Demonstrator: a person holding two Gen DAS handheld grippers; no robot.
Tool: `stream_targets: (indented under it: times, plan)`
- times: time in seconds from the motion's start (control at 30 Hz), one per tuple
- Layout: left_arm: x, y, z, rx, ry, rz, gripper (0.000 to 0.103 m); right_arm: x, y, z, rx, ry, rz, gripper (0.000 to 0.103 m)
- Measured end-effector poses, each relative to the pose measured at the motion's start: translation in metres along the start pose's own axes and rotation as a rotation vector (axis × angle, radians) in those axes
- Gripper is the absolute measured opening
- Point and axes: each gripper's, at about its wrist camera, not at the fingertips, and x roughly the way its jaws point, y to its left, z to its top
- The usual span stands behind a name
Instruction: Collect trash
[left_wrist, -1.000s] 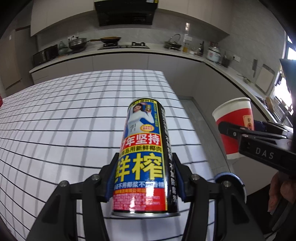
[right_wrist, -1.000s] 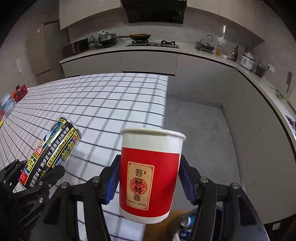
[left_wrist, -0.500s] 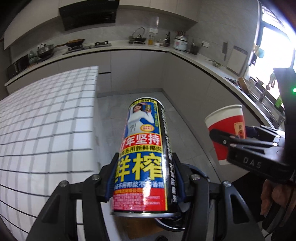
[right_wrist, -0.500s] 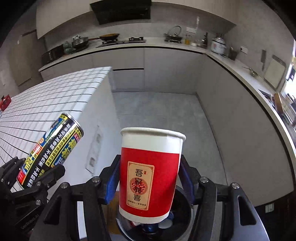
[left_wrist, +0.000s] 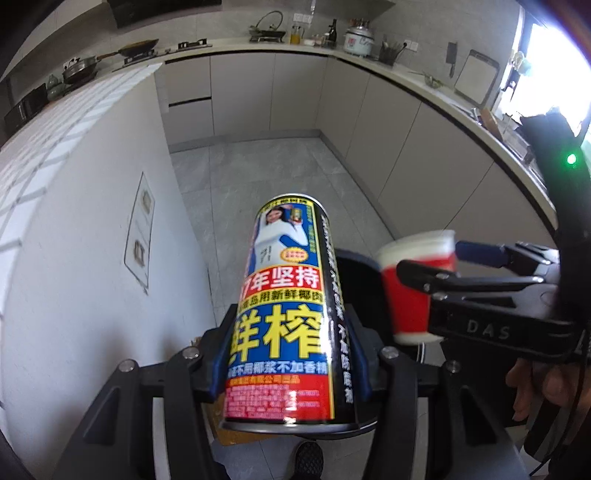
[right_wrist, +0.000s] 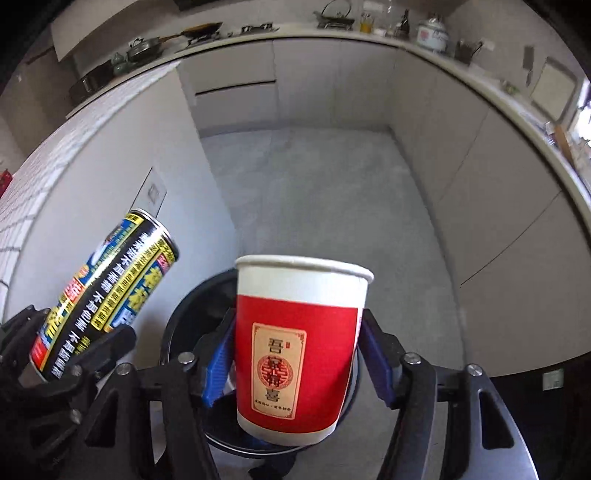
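While I lean both tools over the floor, my left gripper (left_wrist: 291, 354) is clamped tight on the tall drink can with the blue, yellow and red printed label (left_wrist: 291, 306), blue pads pressed against both of its sides. That can stands upright between my fingers, its top rim pointing out toward the grey tiled floor (left_wrist: 280, 177).

Over on my other side, my right gripper (right_wrist: 295, 354) has the red-and-white paper cup (right_wrist: 299, 332) sitting between its blue pads (right_wrist: 218, 365), and the jaws are spreading apart right now. A gap shows between the cup wall and each pad (clearest on the right), so nothing is squeezing it any more. In the left wrist view the cup looks smeared with motion blur.

Directly under the cup is the round black bin (right_wrist: 184, 317), its dark rim curving round behind both pads, with the cup's base over the opening. From the left wrist view that bin's rim peeks out behind the can as well, so the can hangs near it, just beside the cup.

To my left rises the white side panel of the island (left_wrist: 92, 258), its tiled top above. Grey cabinets (right_wrist: 480, 184) run round the far side beneath a pale counter.
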Motion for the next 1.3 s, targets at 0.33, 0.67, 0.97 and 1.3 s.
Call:
stream_targets:
  times: [0.33, 0.67, 0.97, 1.3]
  plan:
    - [0.02, -0.034, -0.029, -0.027, 0.037, 0.006, 0.053, -0.009, -0.039, -0.007, 0.077, -0.055, -0.049, 0.081]
    - [0.049, -0.059, -0.042, -0.007, 0.094, 0.023, 0.095, -0.017, -0.061, -0.013, 0.111, -0.054, -0.073, 0.083]
    - [0.04, -0.055, -0.033, 0.025, 0.063, 0.05, 0.098, -0.015, -0.077, -0.023, 0.172, -0.016, -0.079, 0.103]
    - [0.014, -0.034, -0.018, 0.008, 0.027, 0.094, 0.098, -0.012, -0.079, -0.021, 0.152, 0.01, -0.103, 0.103]
